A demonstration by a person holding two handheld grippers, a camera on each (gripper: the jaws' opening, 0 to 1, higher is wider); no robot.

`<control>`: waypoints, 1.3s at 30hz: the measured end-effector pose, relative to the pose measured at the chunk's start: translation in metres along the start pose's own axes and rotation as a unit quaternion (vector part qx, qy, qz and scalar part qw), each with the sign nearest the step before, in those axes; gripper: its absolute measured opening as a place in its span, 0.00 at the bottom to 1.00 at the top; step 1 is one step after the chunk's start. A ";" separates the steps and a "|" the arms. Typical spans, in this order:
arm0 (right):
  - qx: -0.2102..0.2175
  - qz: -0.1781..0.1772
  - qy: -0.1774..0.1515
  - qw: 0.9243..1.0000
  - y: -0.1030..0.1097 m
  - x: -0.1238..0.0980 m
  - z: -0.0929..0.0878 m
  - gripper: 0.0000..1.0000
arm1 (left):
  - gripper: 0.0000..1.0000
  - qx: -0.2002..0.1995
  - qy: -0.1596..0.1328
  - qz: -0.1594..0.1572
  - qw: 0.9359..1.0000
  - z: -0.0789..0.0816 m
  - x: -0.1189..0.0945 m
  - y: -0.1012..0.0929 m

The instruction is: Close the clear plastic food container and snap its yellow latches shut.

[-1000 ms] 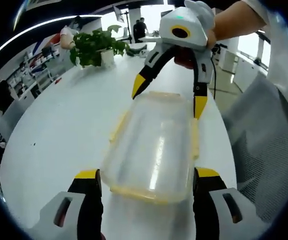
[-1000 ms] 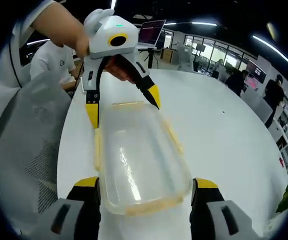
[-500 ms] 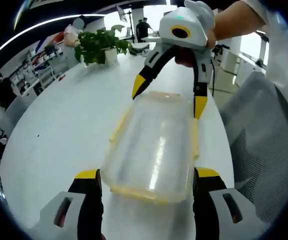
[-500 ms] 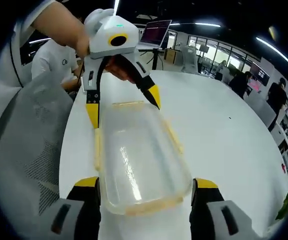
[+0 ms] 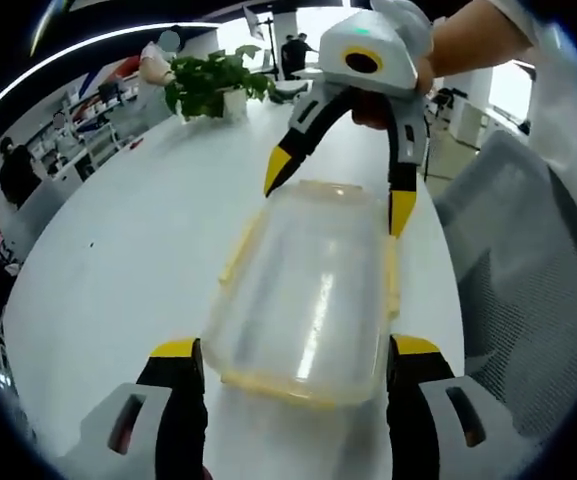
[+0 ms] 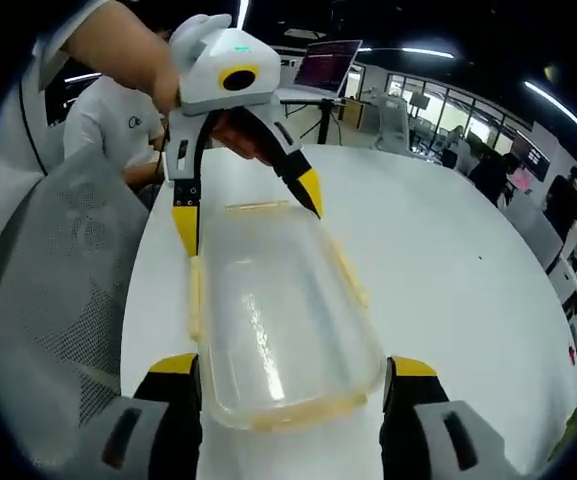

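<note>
A clear plastic container (image 5: 308,290) with yellow latches (image 5: 238,255) along its edges lies lengthwise over the white table (image 5: 118,250). My left gripper (image 5: 293,355) straddles its near end, one jaw against each long side. My right gripper (image 5: 338,190), held by a hand, clasps the far end the same way. In the right gripper view the container (image 6: 278,320) runs away from my right gripper (image 6: 290,368) toward my left gripper (image 6: 248,208). A side latch (image 6: 196,300) and an end latch (image 6: 288,410) flare outward there.
A potted plant (image 5: 213,85) stands at the table's far end. A grey mesh chair (image 5: 528,280) is close by the table edge, and it appears again as the chair (image 6: 58,300). A laptop (image 6: 323,65) and seated people are farther back. Bare table (image 6: 448,260) lies beside the container.
The room behind has swung sideways in both views, while the container and both grippers keep the same places against each other.
</note>
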State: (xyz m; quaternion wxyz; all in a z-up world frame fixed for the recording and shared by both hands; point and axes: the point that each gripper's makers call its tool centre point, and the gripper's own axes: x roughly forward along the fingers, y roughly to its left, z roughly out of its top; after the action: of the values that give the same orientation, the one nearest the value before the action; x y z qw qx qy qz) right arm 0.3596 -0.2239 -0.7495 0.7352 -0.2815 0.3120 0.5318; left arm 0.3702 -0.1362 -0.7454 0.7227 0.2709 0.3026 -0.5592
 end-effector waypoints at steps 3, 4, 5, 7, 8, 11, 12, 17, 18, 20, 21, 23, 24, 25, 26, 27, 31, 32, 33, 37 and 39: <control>-0.002 0.002 0.003 1.000 0.001 0.004 0.005 0.73 | 0.73 -0.001 0.000 0.000 1.000 -0.004 -0.004 0.001; -0.003 0.002 0.004 1.000 0.001 0.005 0.006 0.73 | 0.73 -0.001 0.000 0.001 1.000 -0.005 -0.005 0.002; -0.003 0.002 0.005 1.000 0.002 0.006 0.008 0.73 | 0.73 -0.002 0.000 0.001 1.000 -0.007 -0.007 0.003; -0.005 0.003 0.005 1.000 0.002 0.009 0.010 0.73 | 0.73 -0.003 0.000 0.002 1.000 -0.009 -0.009 0.004; -0.006 0.004 0.005 1.000 0.002 0.010 0.012 0.73 | 0.73 -0.003 -0.001 0.002 1.000 -0.011 -0.010 0.005; -0.008 0.005 0.006 1.000 0.000 0.014 0.016 0.73 | 0.73 -0.004 -0.001 0.003 1.000 -0.014 -0.013 0.008; -0.008 0.004 0.006 1.000 -0.001 0.016 0.017 0.74 | 0.73 -0.004 -0.002 0.003 1.000 -0.015 -0.013 0.010; -0.009 0.002 0.004 1.000 -0.009 0.020 0.021 0.74 | 0.73 -0.001 0.001 0.002 1.000 -0.016 -0.013 0.021; -0.009 0.002 0.005 1.000 -0.011 0.021 0.021 0.74 | 0.73 0.000 0.002 0.001 1.000 -0.015 -0.013 0.024; -0.010 0.002 0.005 1.000 -0.015 0.022 0.022 0.74 | 0.73 0.000 0.002 0.002 1.000 -0.015 -0.012 0.028; -0.012 0.002 0.006 1.000 -0.019 0.023 0.023 0.74 | 0.73 -0.001 0.003 0.002 1.000 -0.015 -0.012 0.032; -0.017 0.003 0.010 1.000 -0.023 0.025 0.023 0.74 | 0.73 -0.002 0.003 0.003 1.000 -0.014 -0.011 0.037; -0.028 0.001 0.016 0.999 -0.025 0.026 0.022 0.74 | 0.73 -0.004 0.002 0.003 1.000 -0.014 -0.011 0.038; -0.039 -0.001 0.024 0.999 -0.028 0.027 0.021 0.74 | 0.73 -0.004 0.002 0.004 1.000 -0.013 -0.010 0.041; -0.038 -0.001 0.024 0.999 -0.030 0.028 0.022 0.74 | 0.73 -0.005 0.001 0.004 1.000 -0.013 -0.010 0.043; -0.037 -0.001 0.023 0.999 -0.032 0.029 0.022 0.74 | 0.73 -0.006 0.001 0.005 1.000 -0.013 -0.010 0.045; -0.034 -0.002 0.020 0.999 -0.041 0.030 0.024 0.74 | 0.73 -0.004 0.002 0.004 1.000 -0.012 -0.008 0.055; -0.033 -0.002 0.019 0.999 -0.043 0.031 0.024 0.74 | 0.73 -0.004 0.003 0.005 1.000 -0.012 -0.008 0.058; -0.034 -0.002 0.018 0.999 -0.046 0.032 0.025 0.74 | 0.73 -0.003 0.004 0.005 1.000 -0.012 -0.007 0.059; -0.032 -0.002 0.016 0.999 -0.054 0.035 0.027 0.74 | 0.73 -0.001 0.008 0.004 1.000 -0.011 -0.007 0.068; -0.031 -0.002 0.016 0.999 -0.058 0.036 0.028 0.74 | 0.73 -0.001 0.009 0.004 1.000 -0.011 -0.006 0.072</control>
State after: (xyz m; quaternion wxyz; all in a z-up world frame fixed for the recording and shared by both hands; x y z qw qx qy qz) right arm 0.4282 -0.1971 -0.7537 0.7222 -0.3129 0.3064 0.5354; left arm 0.4378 -0.1075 -0.7447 0.7224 0.2767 0.3086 -0.5536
